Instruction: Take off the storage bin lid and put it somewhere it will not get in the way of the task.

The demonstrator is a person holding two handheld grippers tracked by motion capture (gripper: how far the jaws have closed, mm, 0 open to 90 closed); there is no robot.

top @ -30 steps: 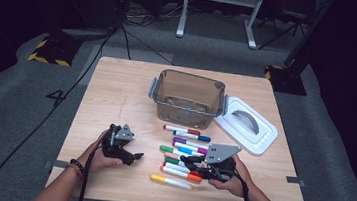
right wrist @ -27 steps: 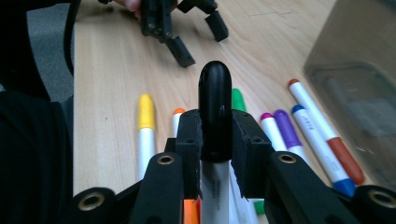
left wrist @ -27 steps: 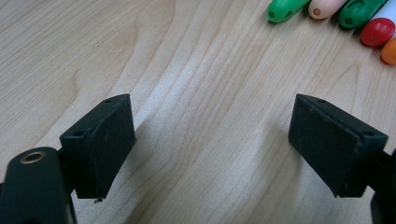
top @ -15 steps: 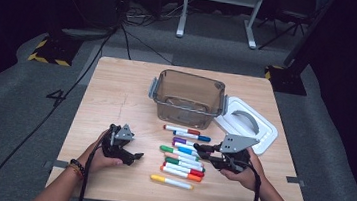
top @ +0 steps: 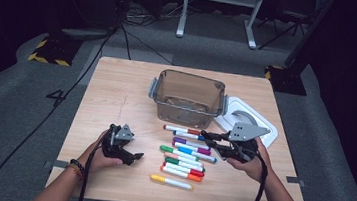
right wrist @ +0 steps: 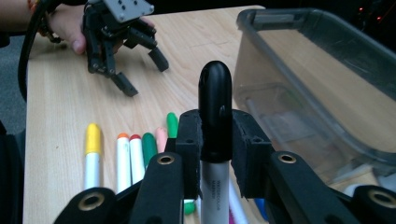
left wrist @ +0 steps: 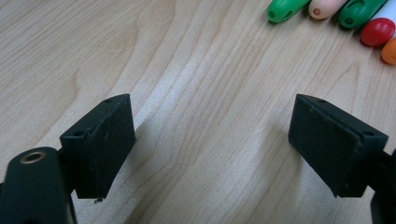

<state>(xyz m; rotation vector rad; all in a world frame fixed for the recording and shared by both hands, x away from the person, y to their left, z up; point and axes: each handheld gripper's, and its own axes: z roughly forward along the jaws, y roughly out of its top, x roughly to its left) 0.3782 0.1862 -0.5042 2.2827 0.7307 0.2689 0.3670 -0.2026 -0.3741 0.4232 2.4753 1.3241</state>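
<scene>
My right gripper (right wrist: 215,140) is shut on a black-capped marker (right wrist: 215,100), which stands up between its pads. From above, the right gripper (top: 209,137) hovers over the loose markers (top: 185,156), just in front of the clear plastic bin (top: 186,99). Several markers lie in a row on the wooden table (top: 116,99), with green, red, orange, purple and yellow (top: 170,181) caps. My left gripper (top: 133,157) rests on the table left of the markers. Its jaws stand wide apart over bare wood (left wrist: 210,144), with nothing between them.
The bin's white lid (top: 252,119) lies flat to the right of the bin. Marker tips (left wrist: 327,9) show at the top right of the left gripper view. The left gripper (right wrist: 144,73) and its hand lie beyond the markers in the right gripper view.
My right gripper has risen off the marker row with the black-capped marker and moved right and toward the bin. The left gripper has stayed where it was.
</scene>
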